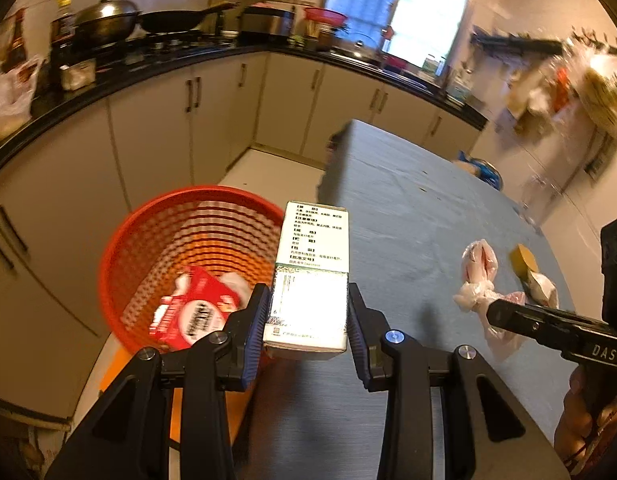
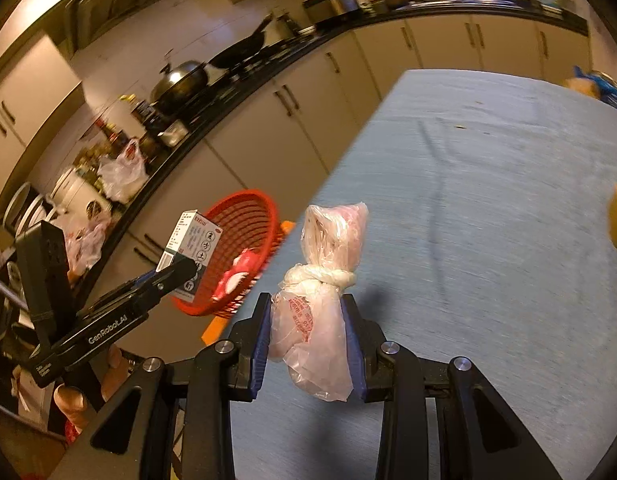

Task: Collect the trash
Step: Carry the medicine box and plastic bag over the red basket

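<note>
My left gripper (image 1: 308, 316) is shut on a white printed carton (image 1: 312, 276) and holds it at the table's left edge, beside the red mesh basket (image 1: 148, 240). The basket stands on the floor and holds a red packet (image 1: 192, 316). My right gripper (image 2: 308, 332) is shut on a knotted clear plastic bag (image 2: 320, 304) just above the blue-grey table (image 2: 488, 200). In the right wrist view the left gripper (image 2: 180, 272), the carton (image 2: 190, 248) and the basket (image 2: 248, 216) show at the left. In the left wrist view the right gripper (image 1: 504, 316) and the bag (image 1: 478, 276) show at the right.
A yellow sponge-like piece (image 1: 524, 260) lies on the table near the bag. A blue bag (image 1: 484, 170) sits at the table's far edge. Cream cabinets (image 1: 212, 120) under a black counter with pans (image 1: 104, 20) run along the left and back.
</note>
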`<control>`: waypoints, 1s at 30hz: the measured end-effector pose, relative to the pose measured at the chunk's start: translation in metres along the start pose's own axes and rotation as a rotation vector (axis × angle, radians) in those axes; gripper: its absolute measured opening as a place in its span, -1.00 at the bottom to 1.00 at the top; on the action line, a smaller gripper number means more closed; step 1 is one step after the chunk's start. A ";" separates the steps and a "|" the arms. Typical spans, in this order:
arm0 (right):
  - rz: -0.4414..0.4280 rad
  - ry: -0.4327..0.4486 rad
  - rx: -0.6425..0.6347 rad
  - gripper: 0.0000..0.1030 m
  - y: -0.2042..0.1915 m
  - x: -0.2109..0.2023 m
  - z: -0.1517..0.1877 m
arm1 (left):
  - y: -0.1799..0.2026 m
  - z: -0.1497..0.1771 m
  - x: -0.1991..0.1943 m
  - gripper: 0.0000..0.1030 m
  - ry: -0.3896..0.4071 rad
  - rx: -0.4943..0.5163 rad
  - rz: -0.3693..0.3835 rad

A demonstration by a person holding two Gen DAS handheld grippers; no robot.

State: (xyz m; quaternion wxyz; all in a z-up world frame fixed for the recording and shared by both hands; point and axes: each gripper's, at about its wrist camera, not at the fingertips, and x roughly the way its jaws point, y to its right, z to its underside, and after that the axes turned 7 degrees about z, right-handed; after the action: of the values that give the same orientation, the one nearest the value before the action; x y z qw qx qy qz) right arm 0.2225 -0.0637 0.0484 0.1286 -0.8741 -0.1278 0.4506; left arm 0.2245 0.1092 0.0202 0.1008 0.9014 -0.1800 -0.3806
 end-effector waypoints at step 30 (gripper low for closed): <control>-0.130 -0.097 -0.069 -0.29 -0.091 0.099 -0.054 | -0.075 0.005 0.015 -0.30 -0.027 -0.096 -0.103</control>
State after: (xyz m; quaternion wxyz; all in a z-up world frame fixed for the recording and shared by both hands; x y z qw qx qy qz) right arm 0.3124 0.0490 0.0343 0.1212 -0.8451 -0.2058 0.4782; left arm 0.2492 0.1714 -0.0163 0.1220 0.8984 -0.1163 -0.4056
